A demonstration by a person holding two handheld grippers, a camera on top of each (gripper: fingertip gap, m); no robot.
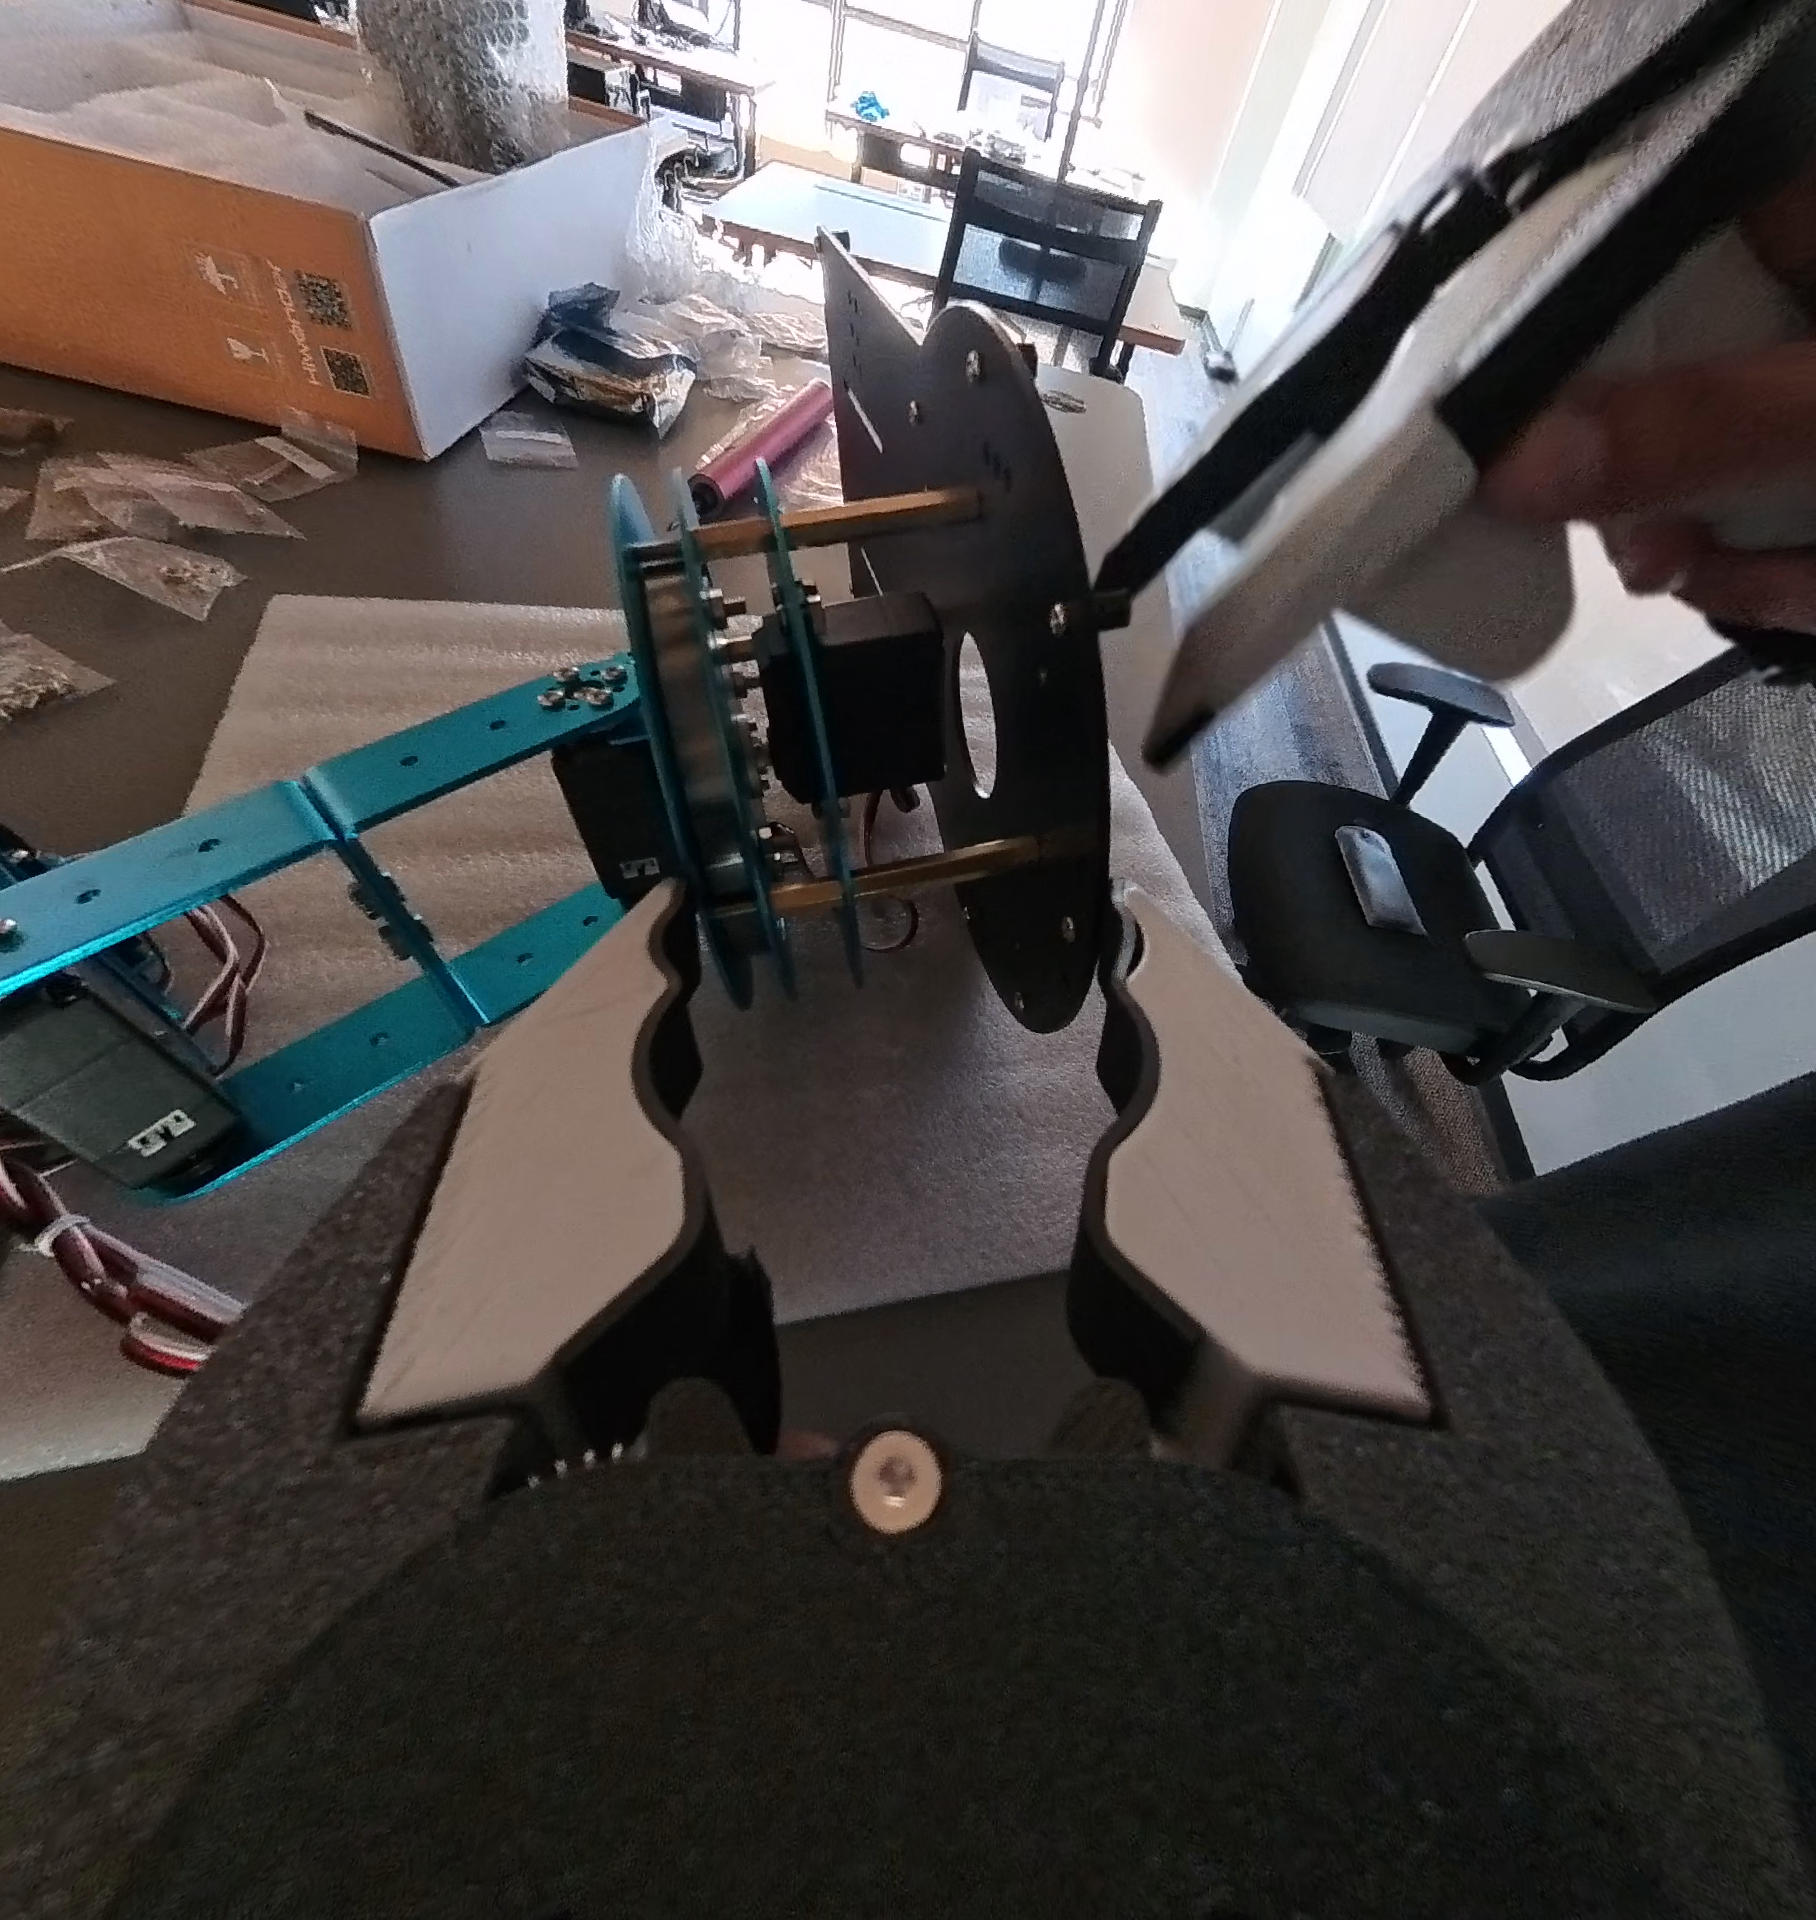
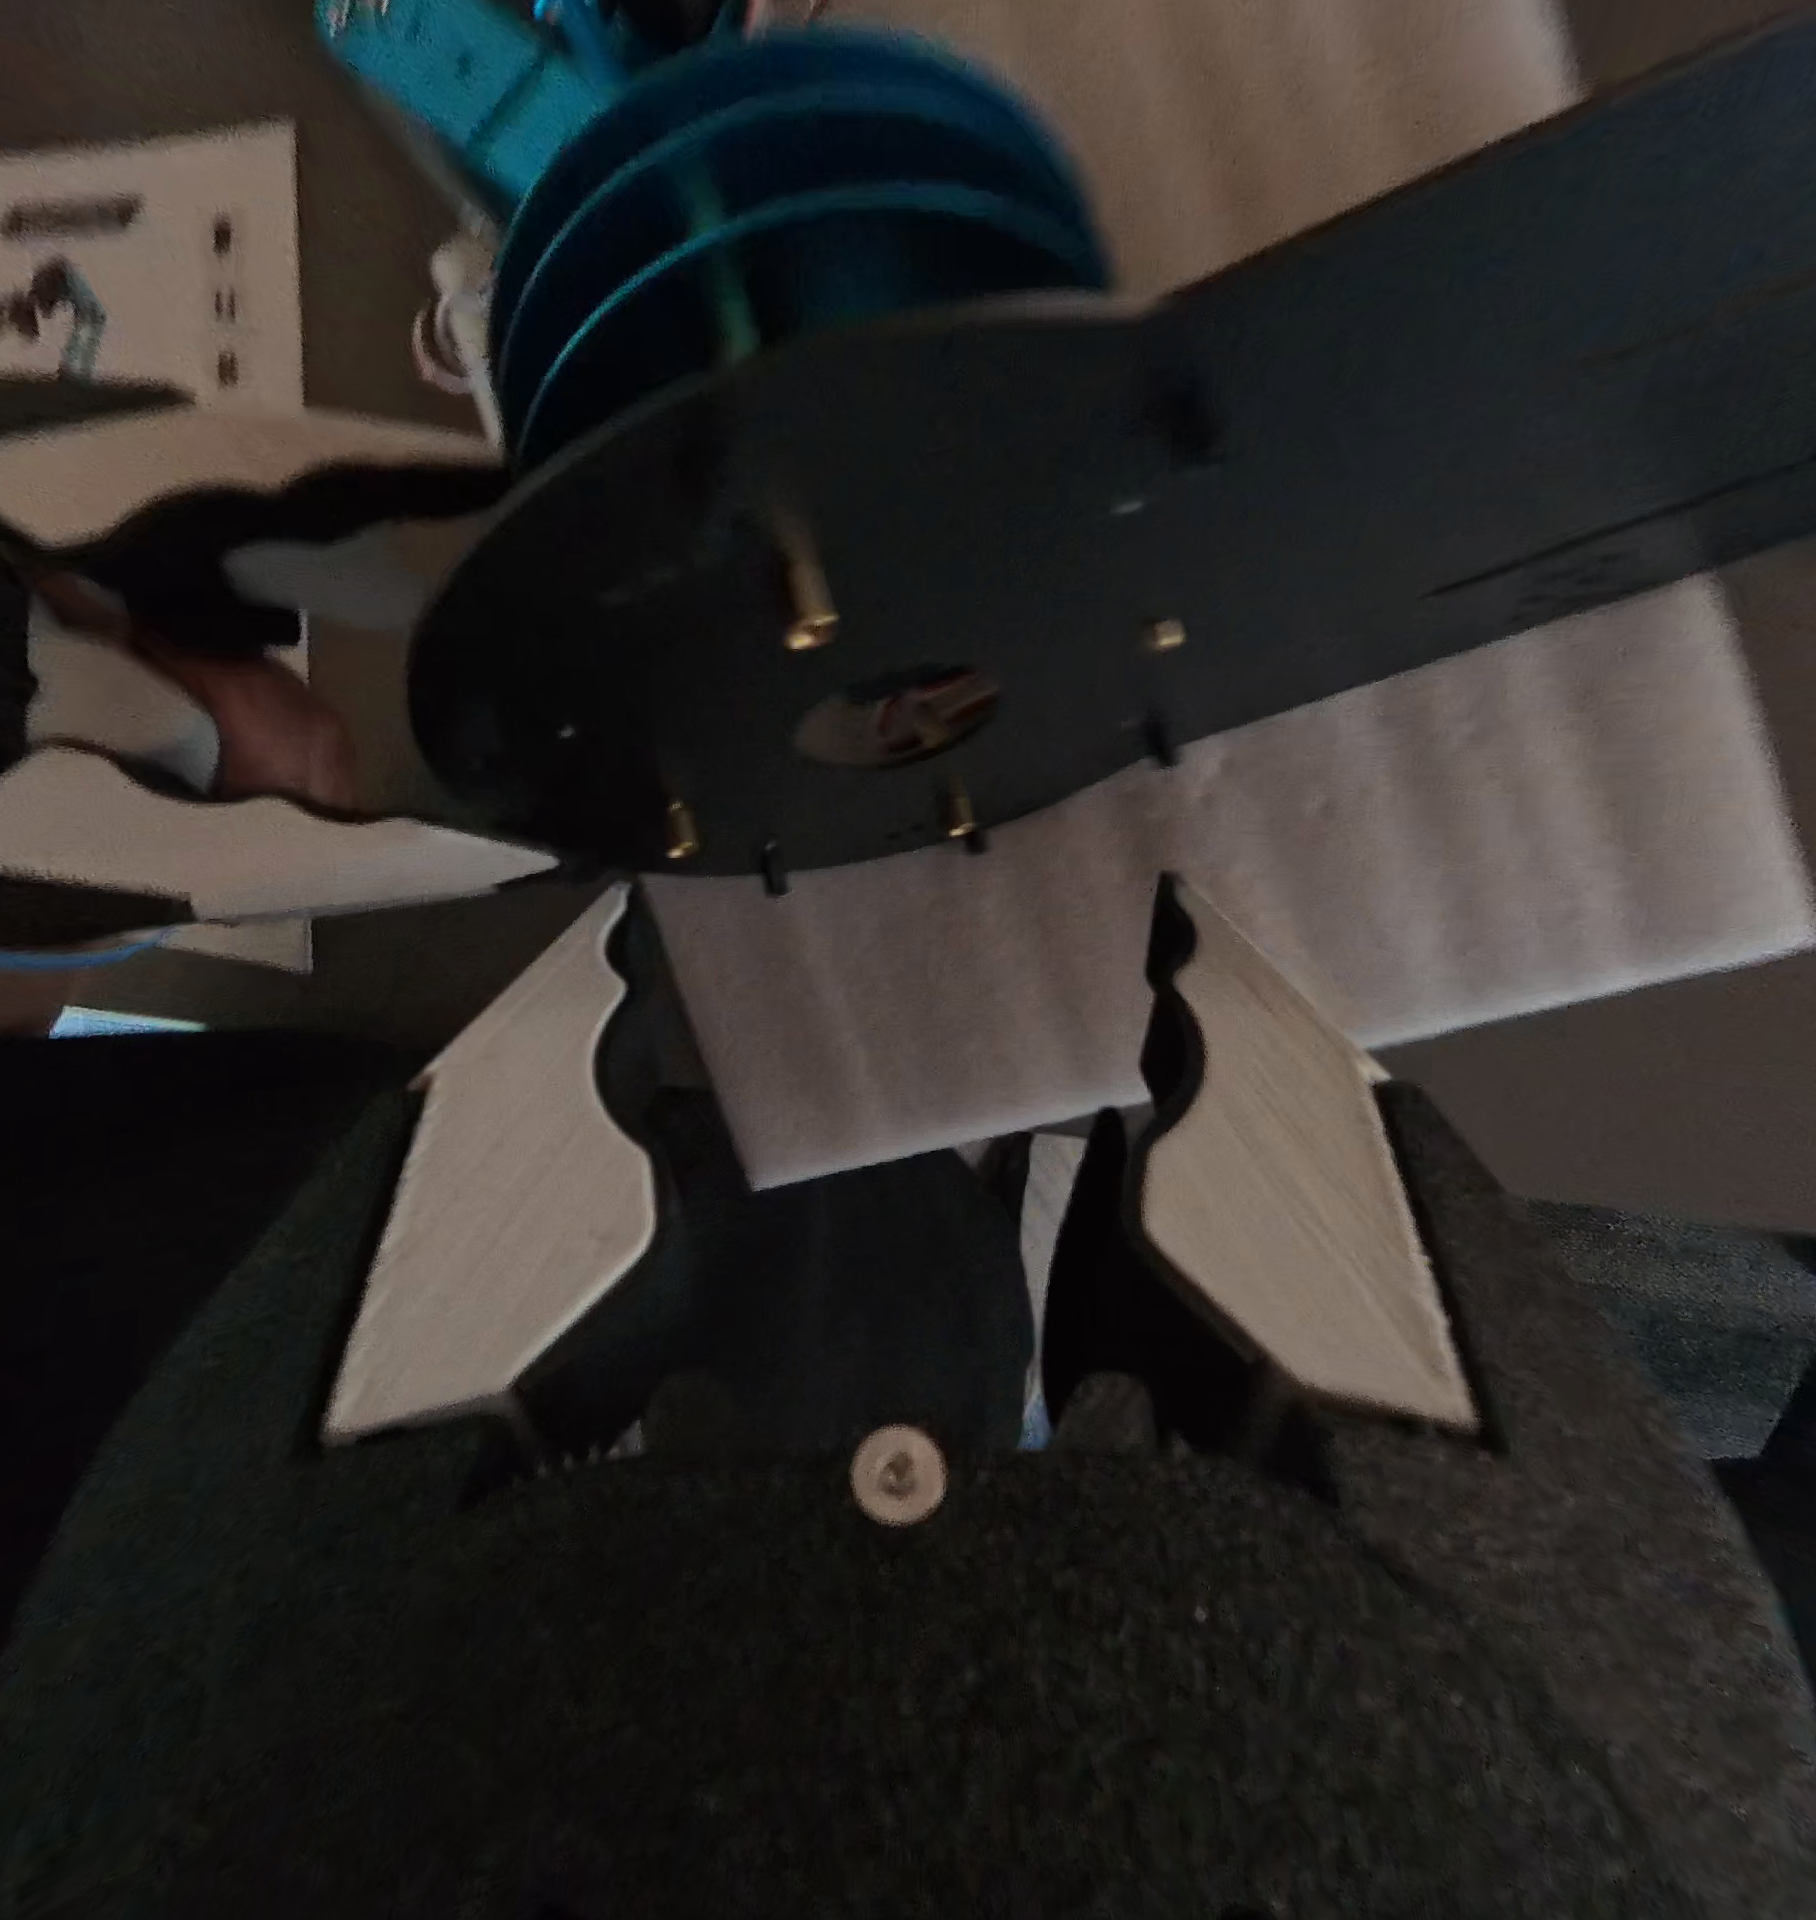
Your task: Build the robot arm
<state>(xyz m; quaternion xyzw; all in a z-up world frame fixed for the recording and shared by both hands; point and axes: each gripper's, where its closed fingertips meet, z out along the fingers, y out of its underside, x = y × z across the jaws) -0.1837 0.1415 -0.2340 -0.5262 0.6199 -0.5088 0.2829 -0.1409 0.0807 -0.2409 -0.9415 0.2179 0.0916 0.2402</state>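
A teal metal robot arm [image 1: 384, 821] lies on its side on a white foam sheet [image 1: 416, 644]. Its base is a stack of teal discs [image 1: 722, 727], a black servo and brass standoffs fixed to a black base plate [image 1: 1029, 582] standing on edge. My left gripper [image 1: 902, 902] spans this stack, one fingertip at the outer teal disc and the other at the black plate's rim. My right gripper [image 2: 893, 896] is open and empty just below the black plate's [image 2: 883, 561] underside. In the left wrist view its finger [image 1: 1299, 468] touches the plate's upper rim.
An open orange and white cardboard box [image 1: 156, 270], clear bags of small parts [image 1: 156, 499] and a magenta tube [image 1: 758, 442] lie on the dark table. Black mesh office chairs [image 1: 1506, 914] stand past the table's right edge. A printed sheet [image 2: 125, 270] lies at far left.
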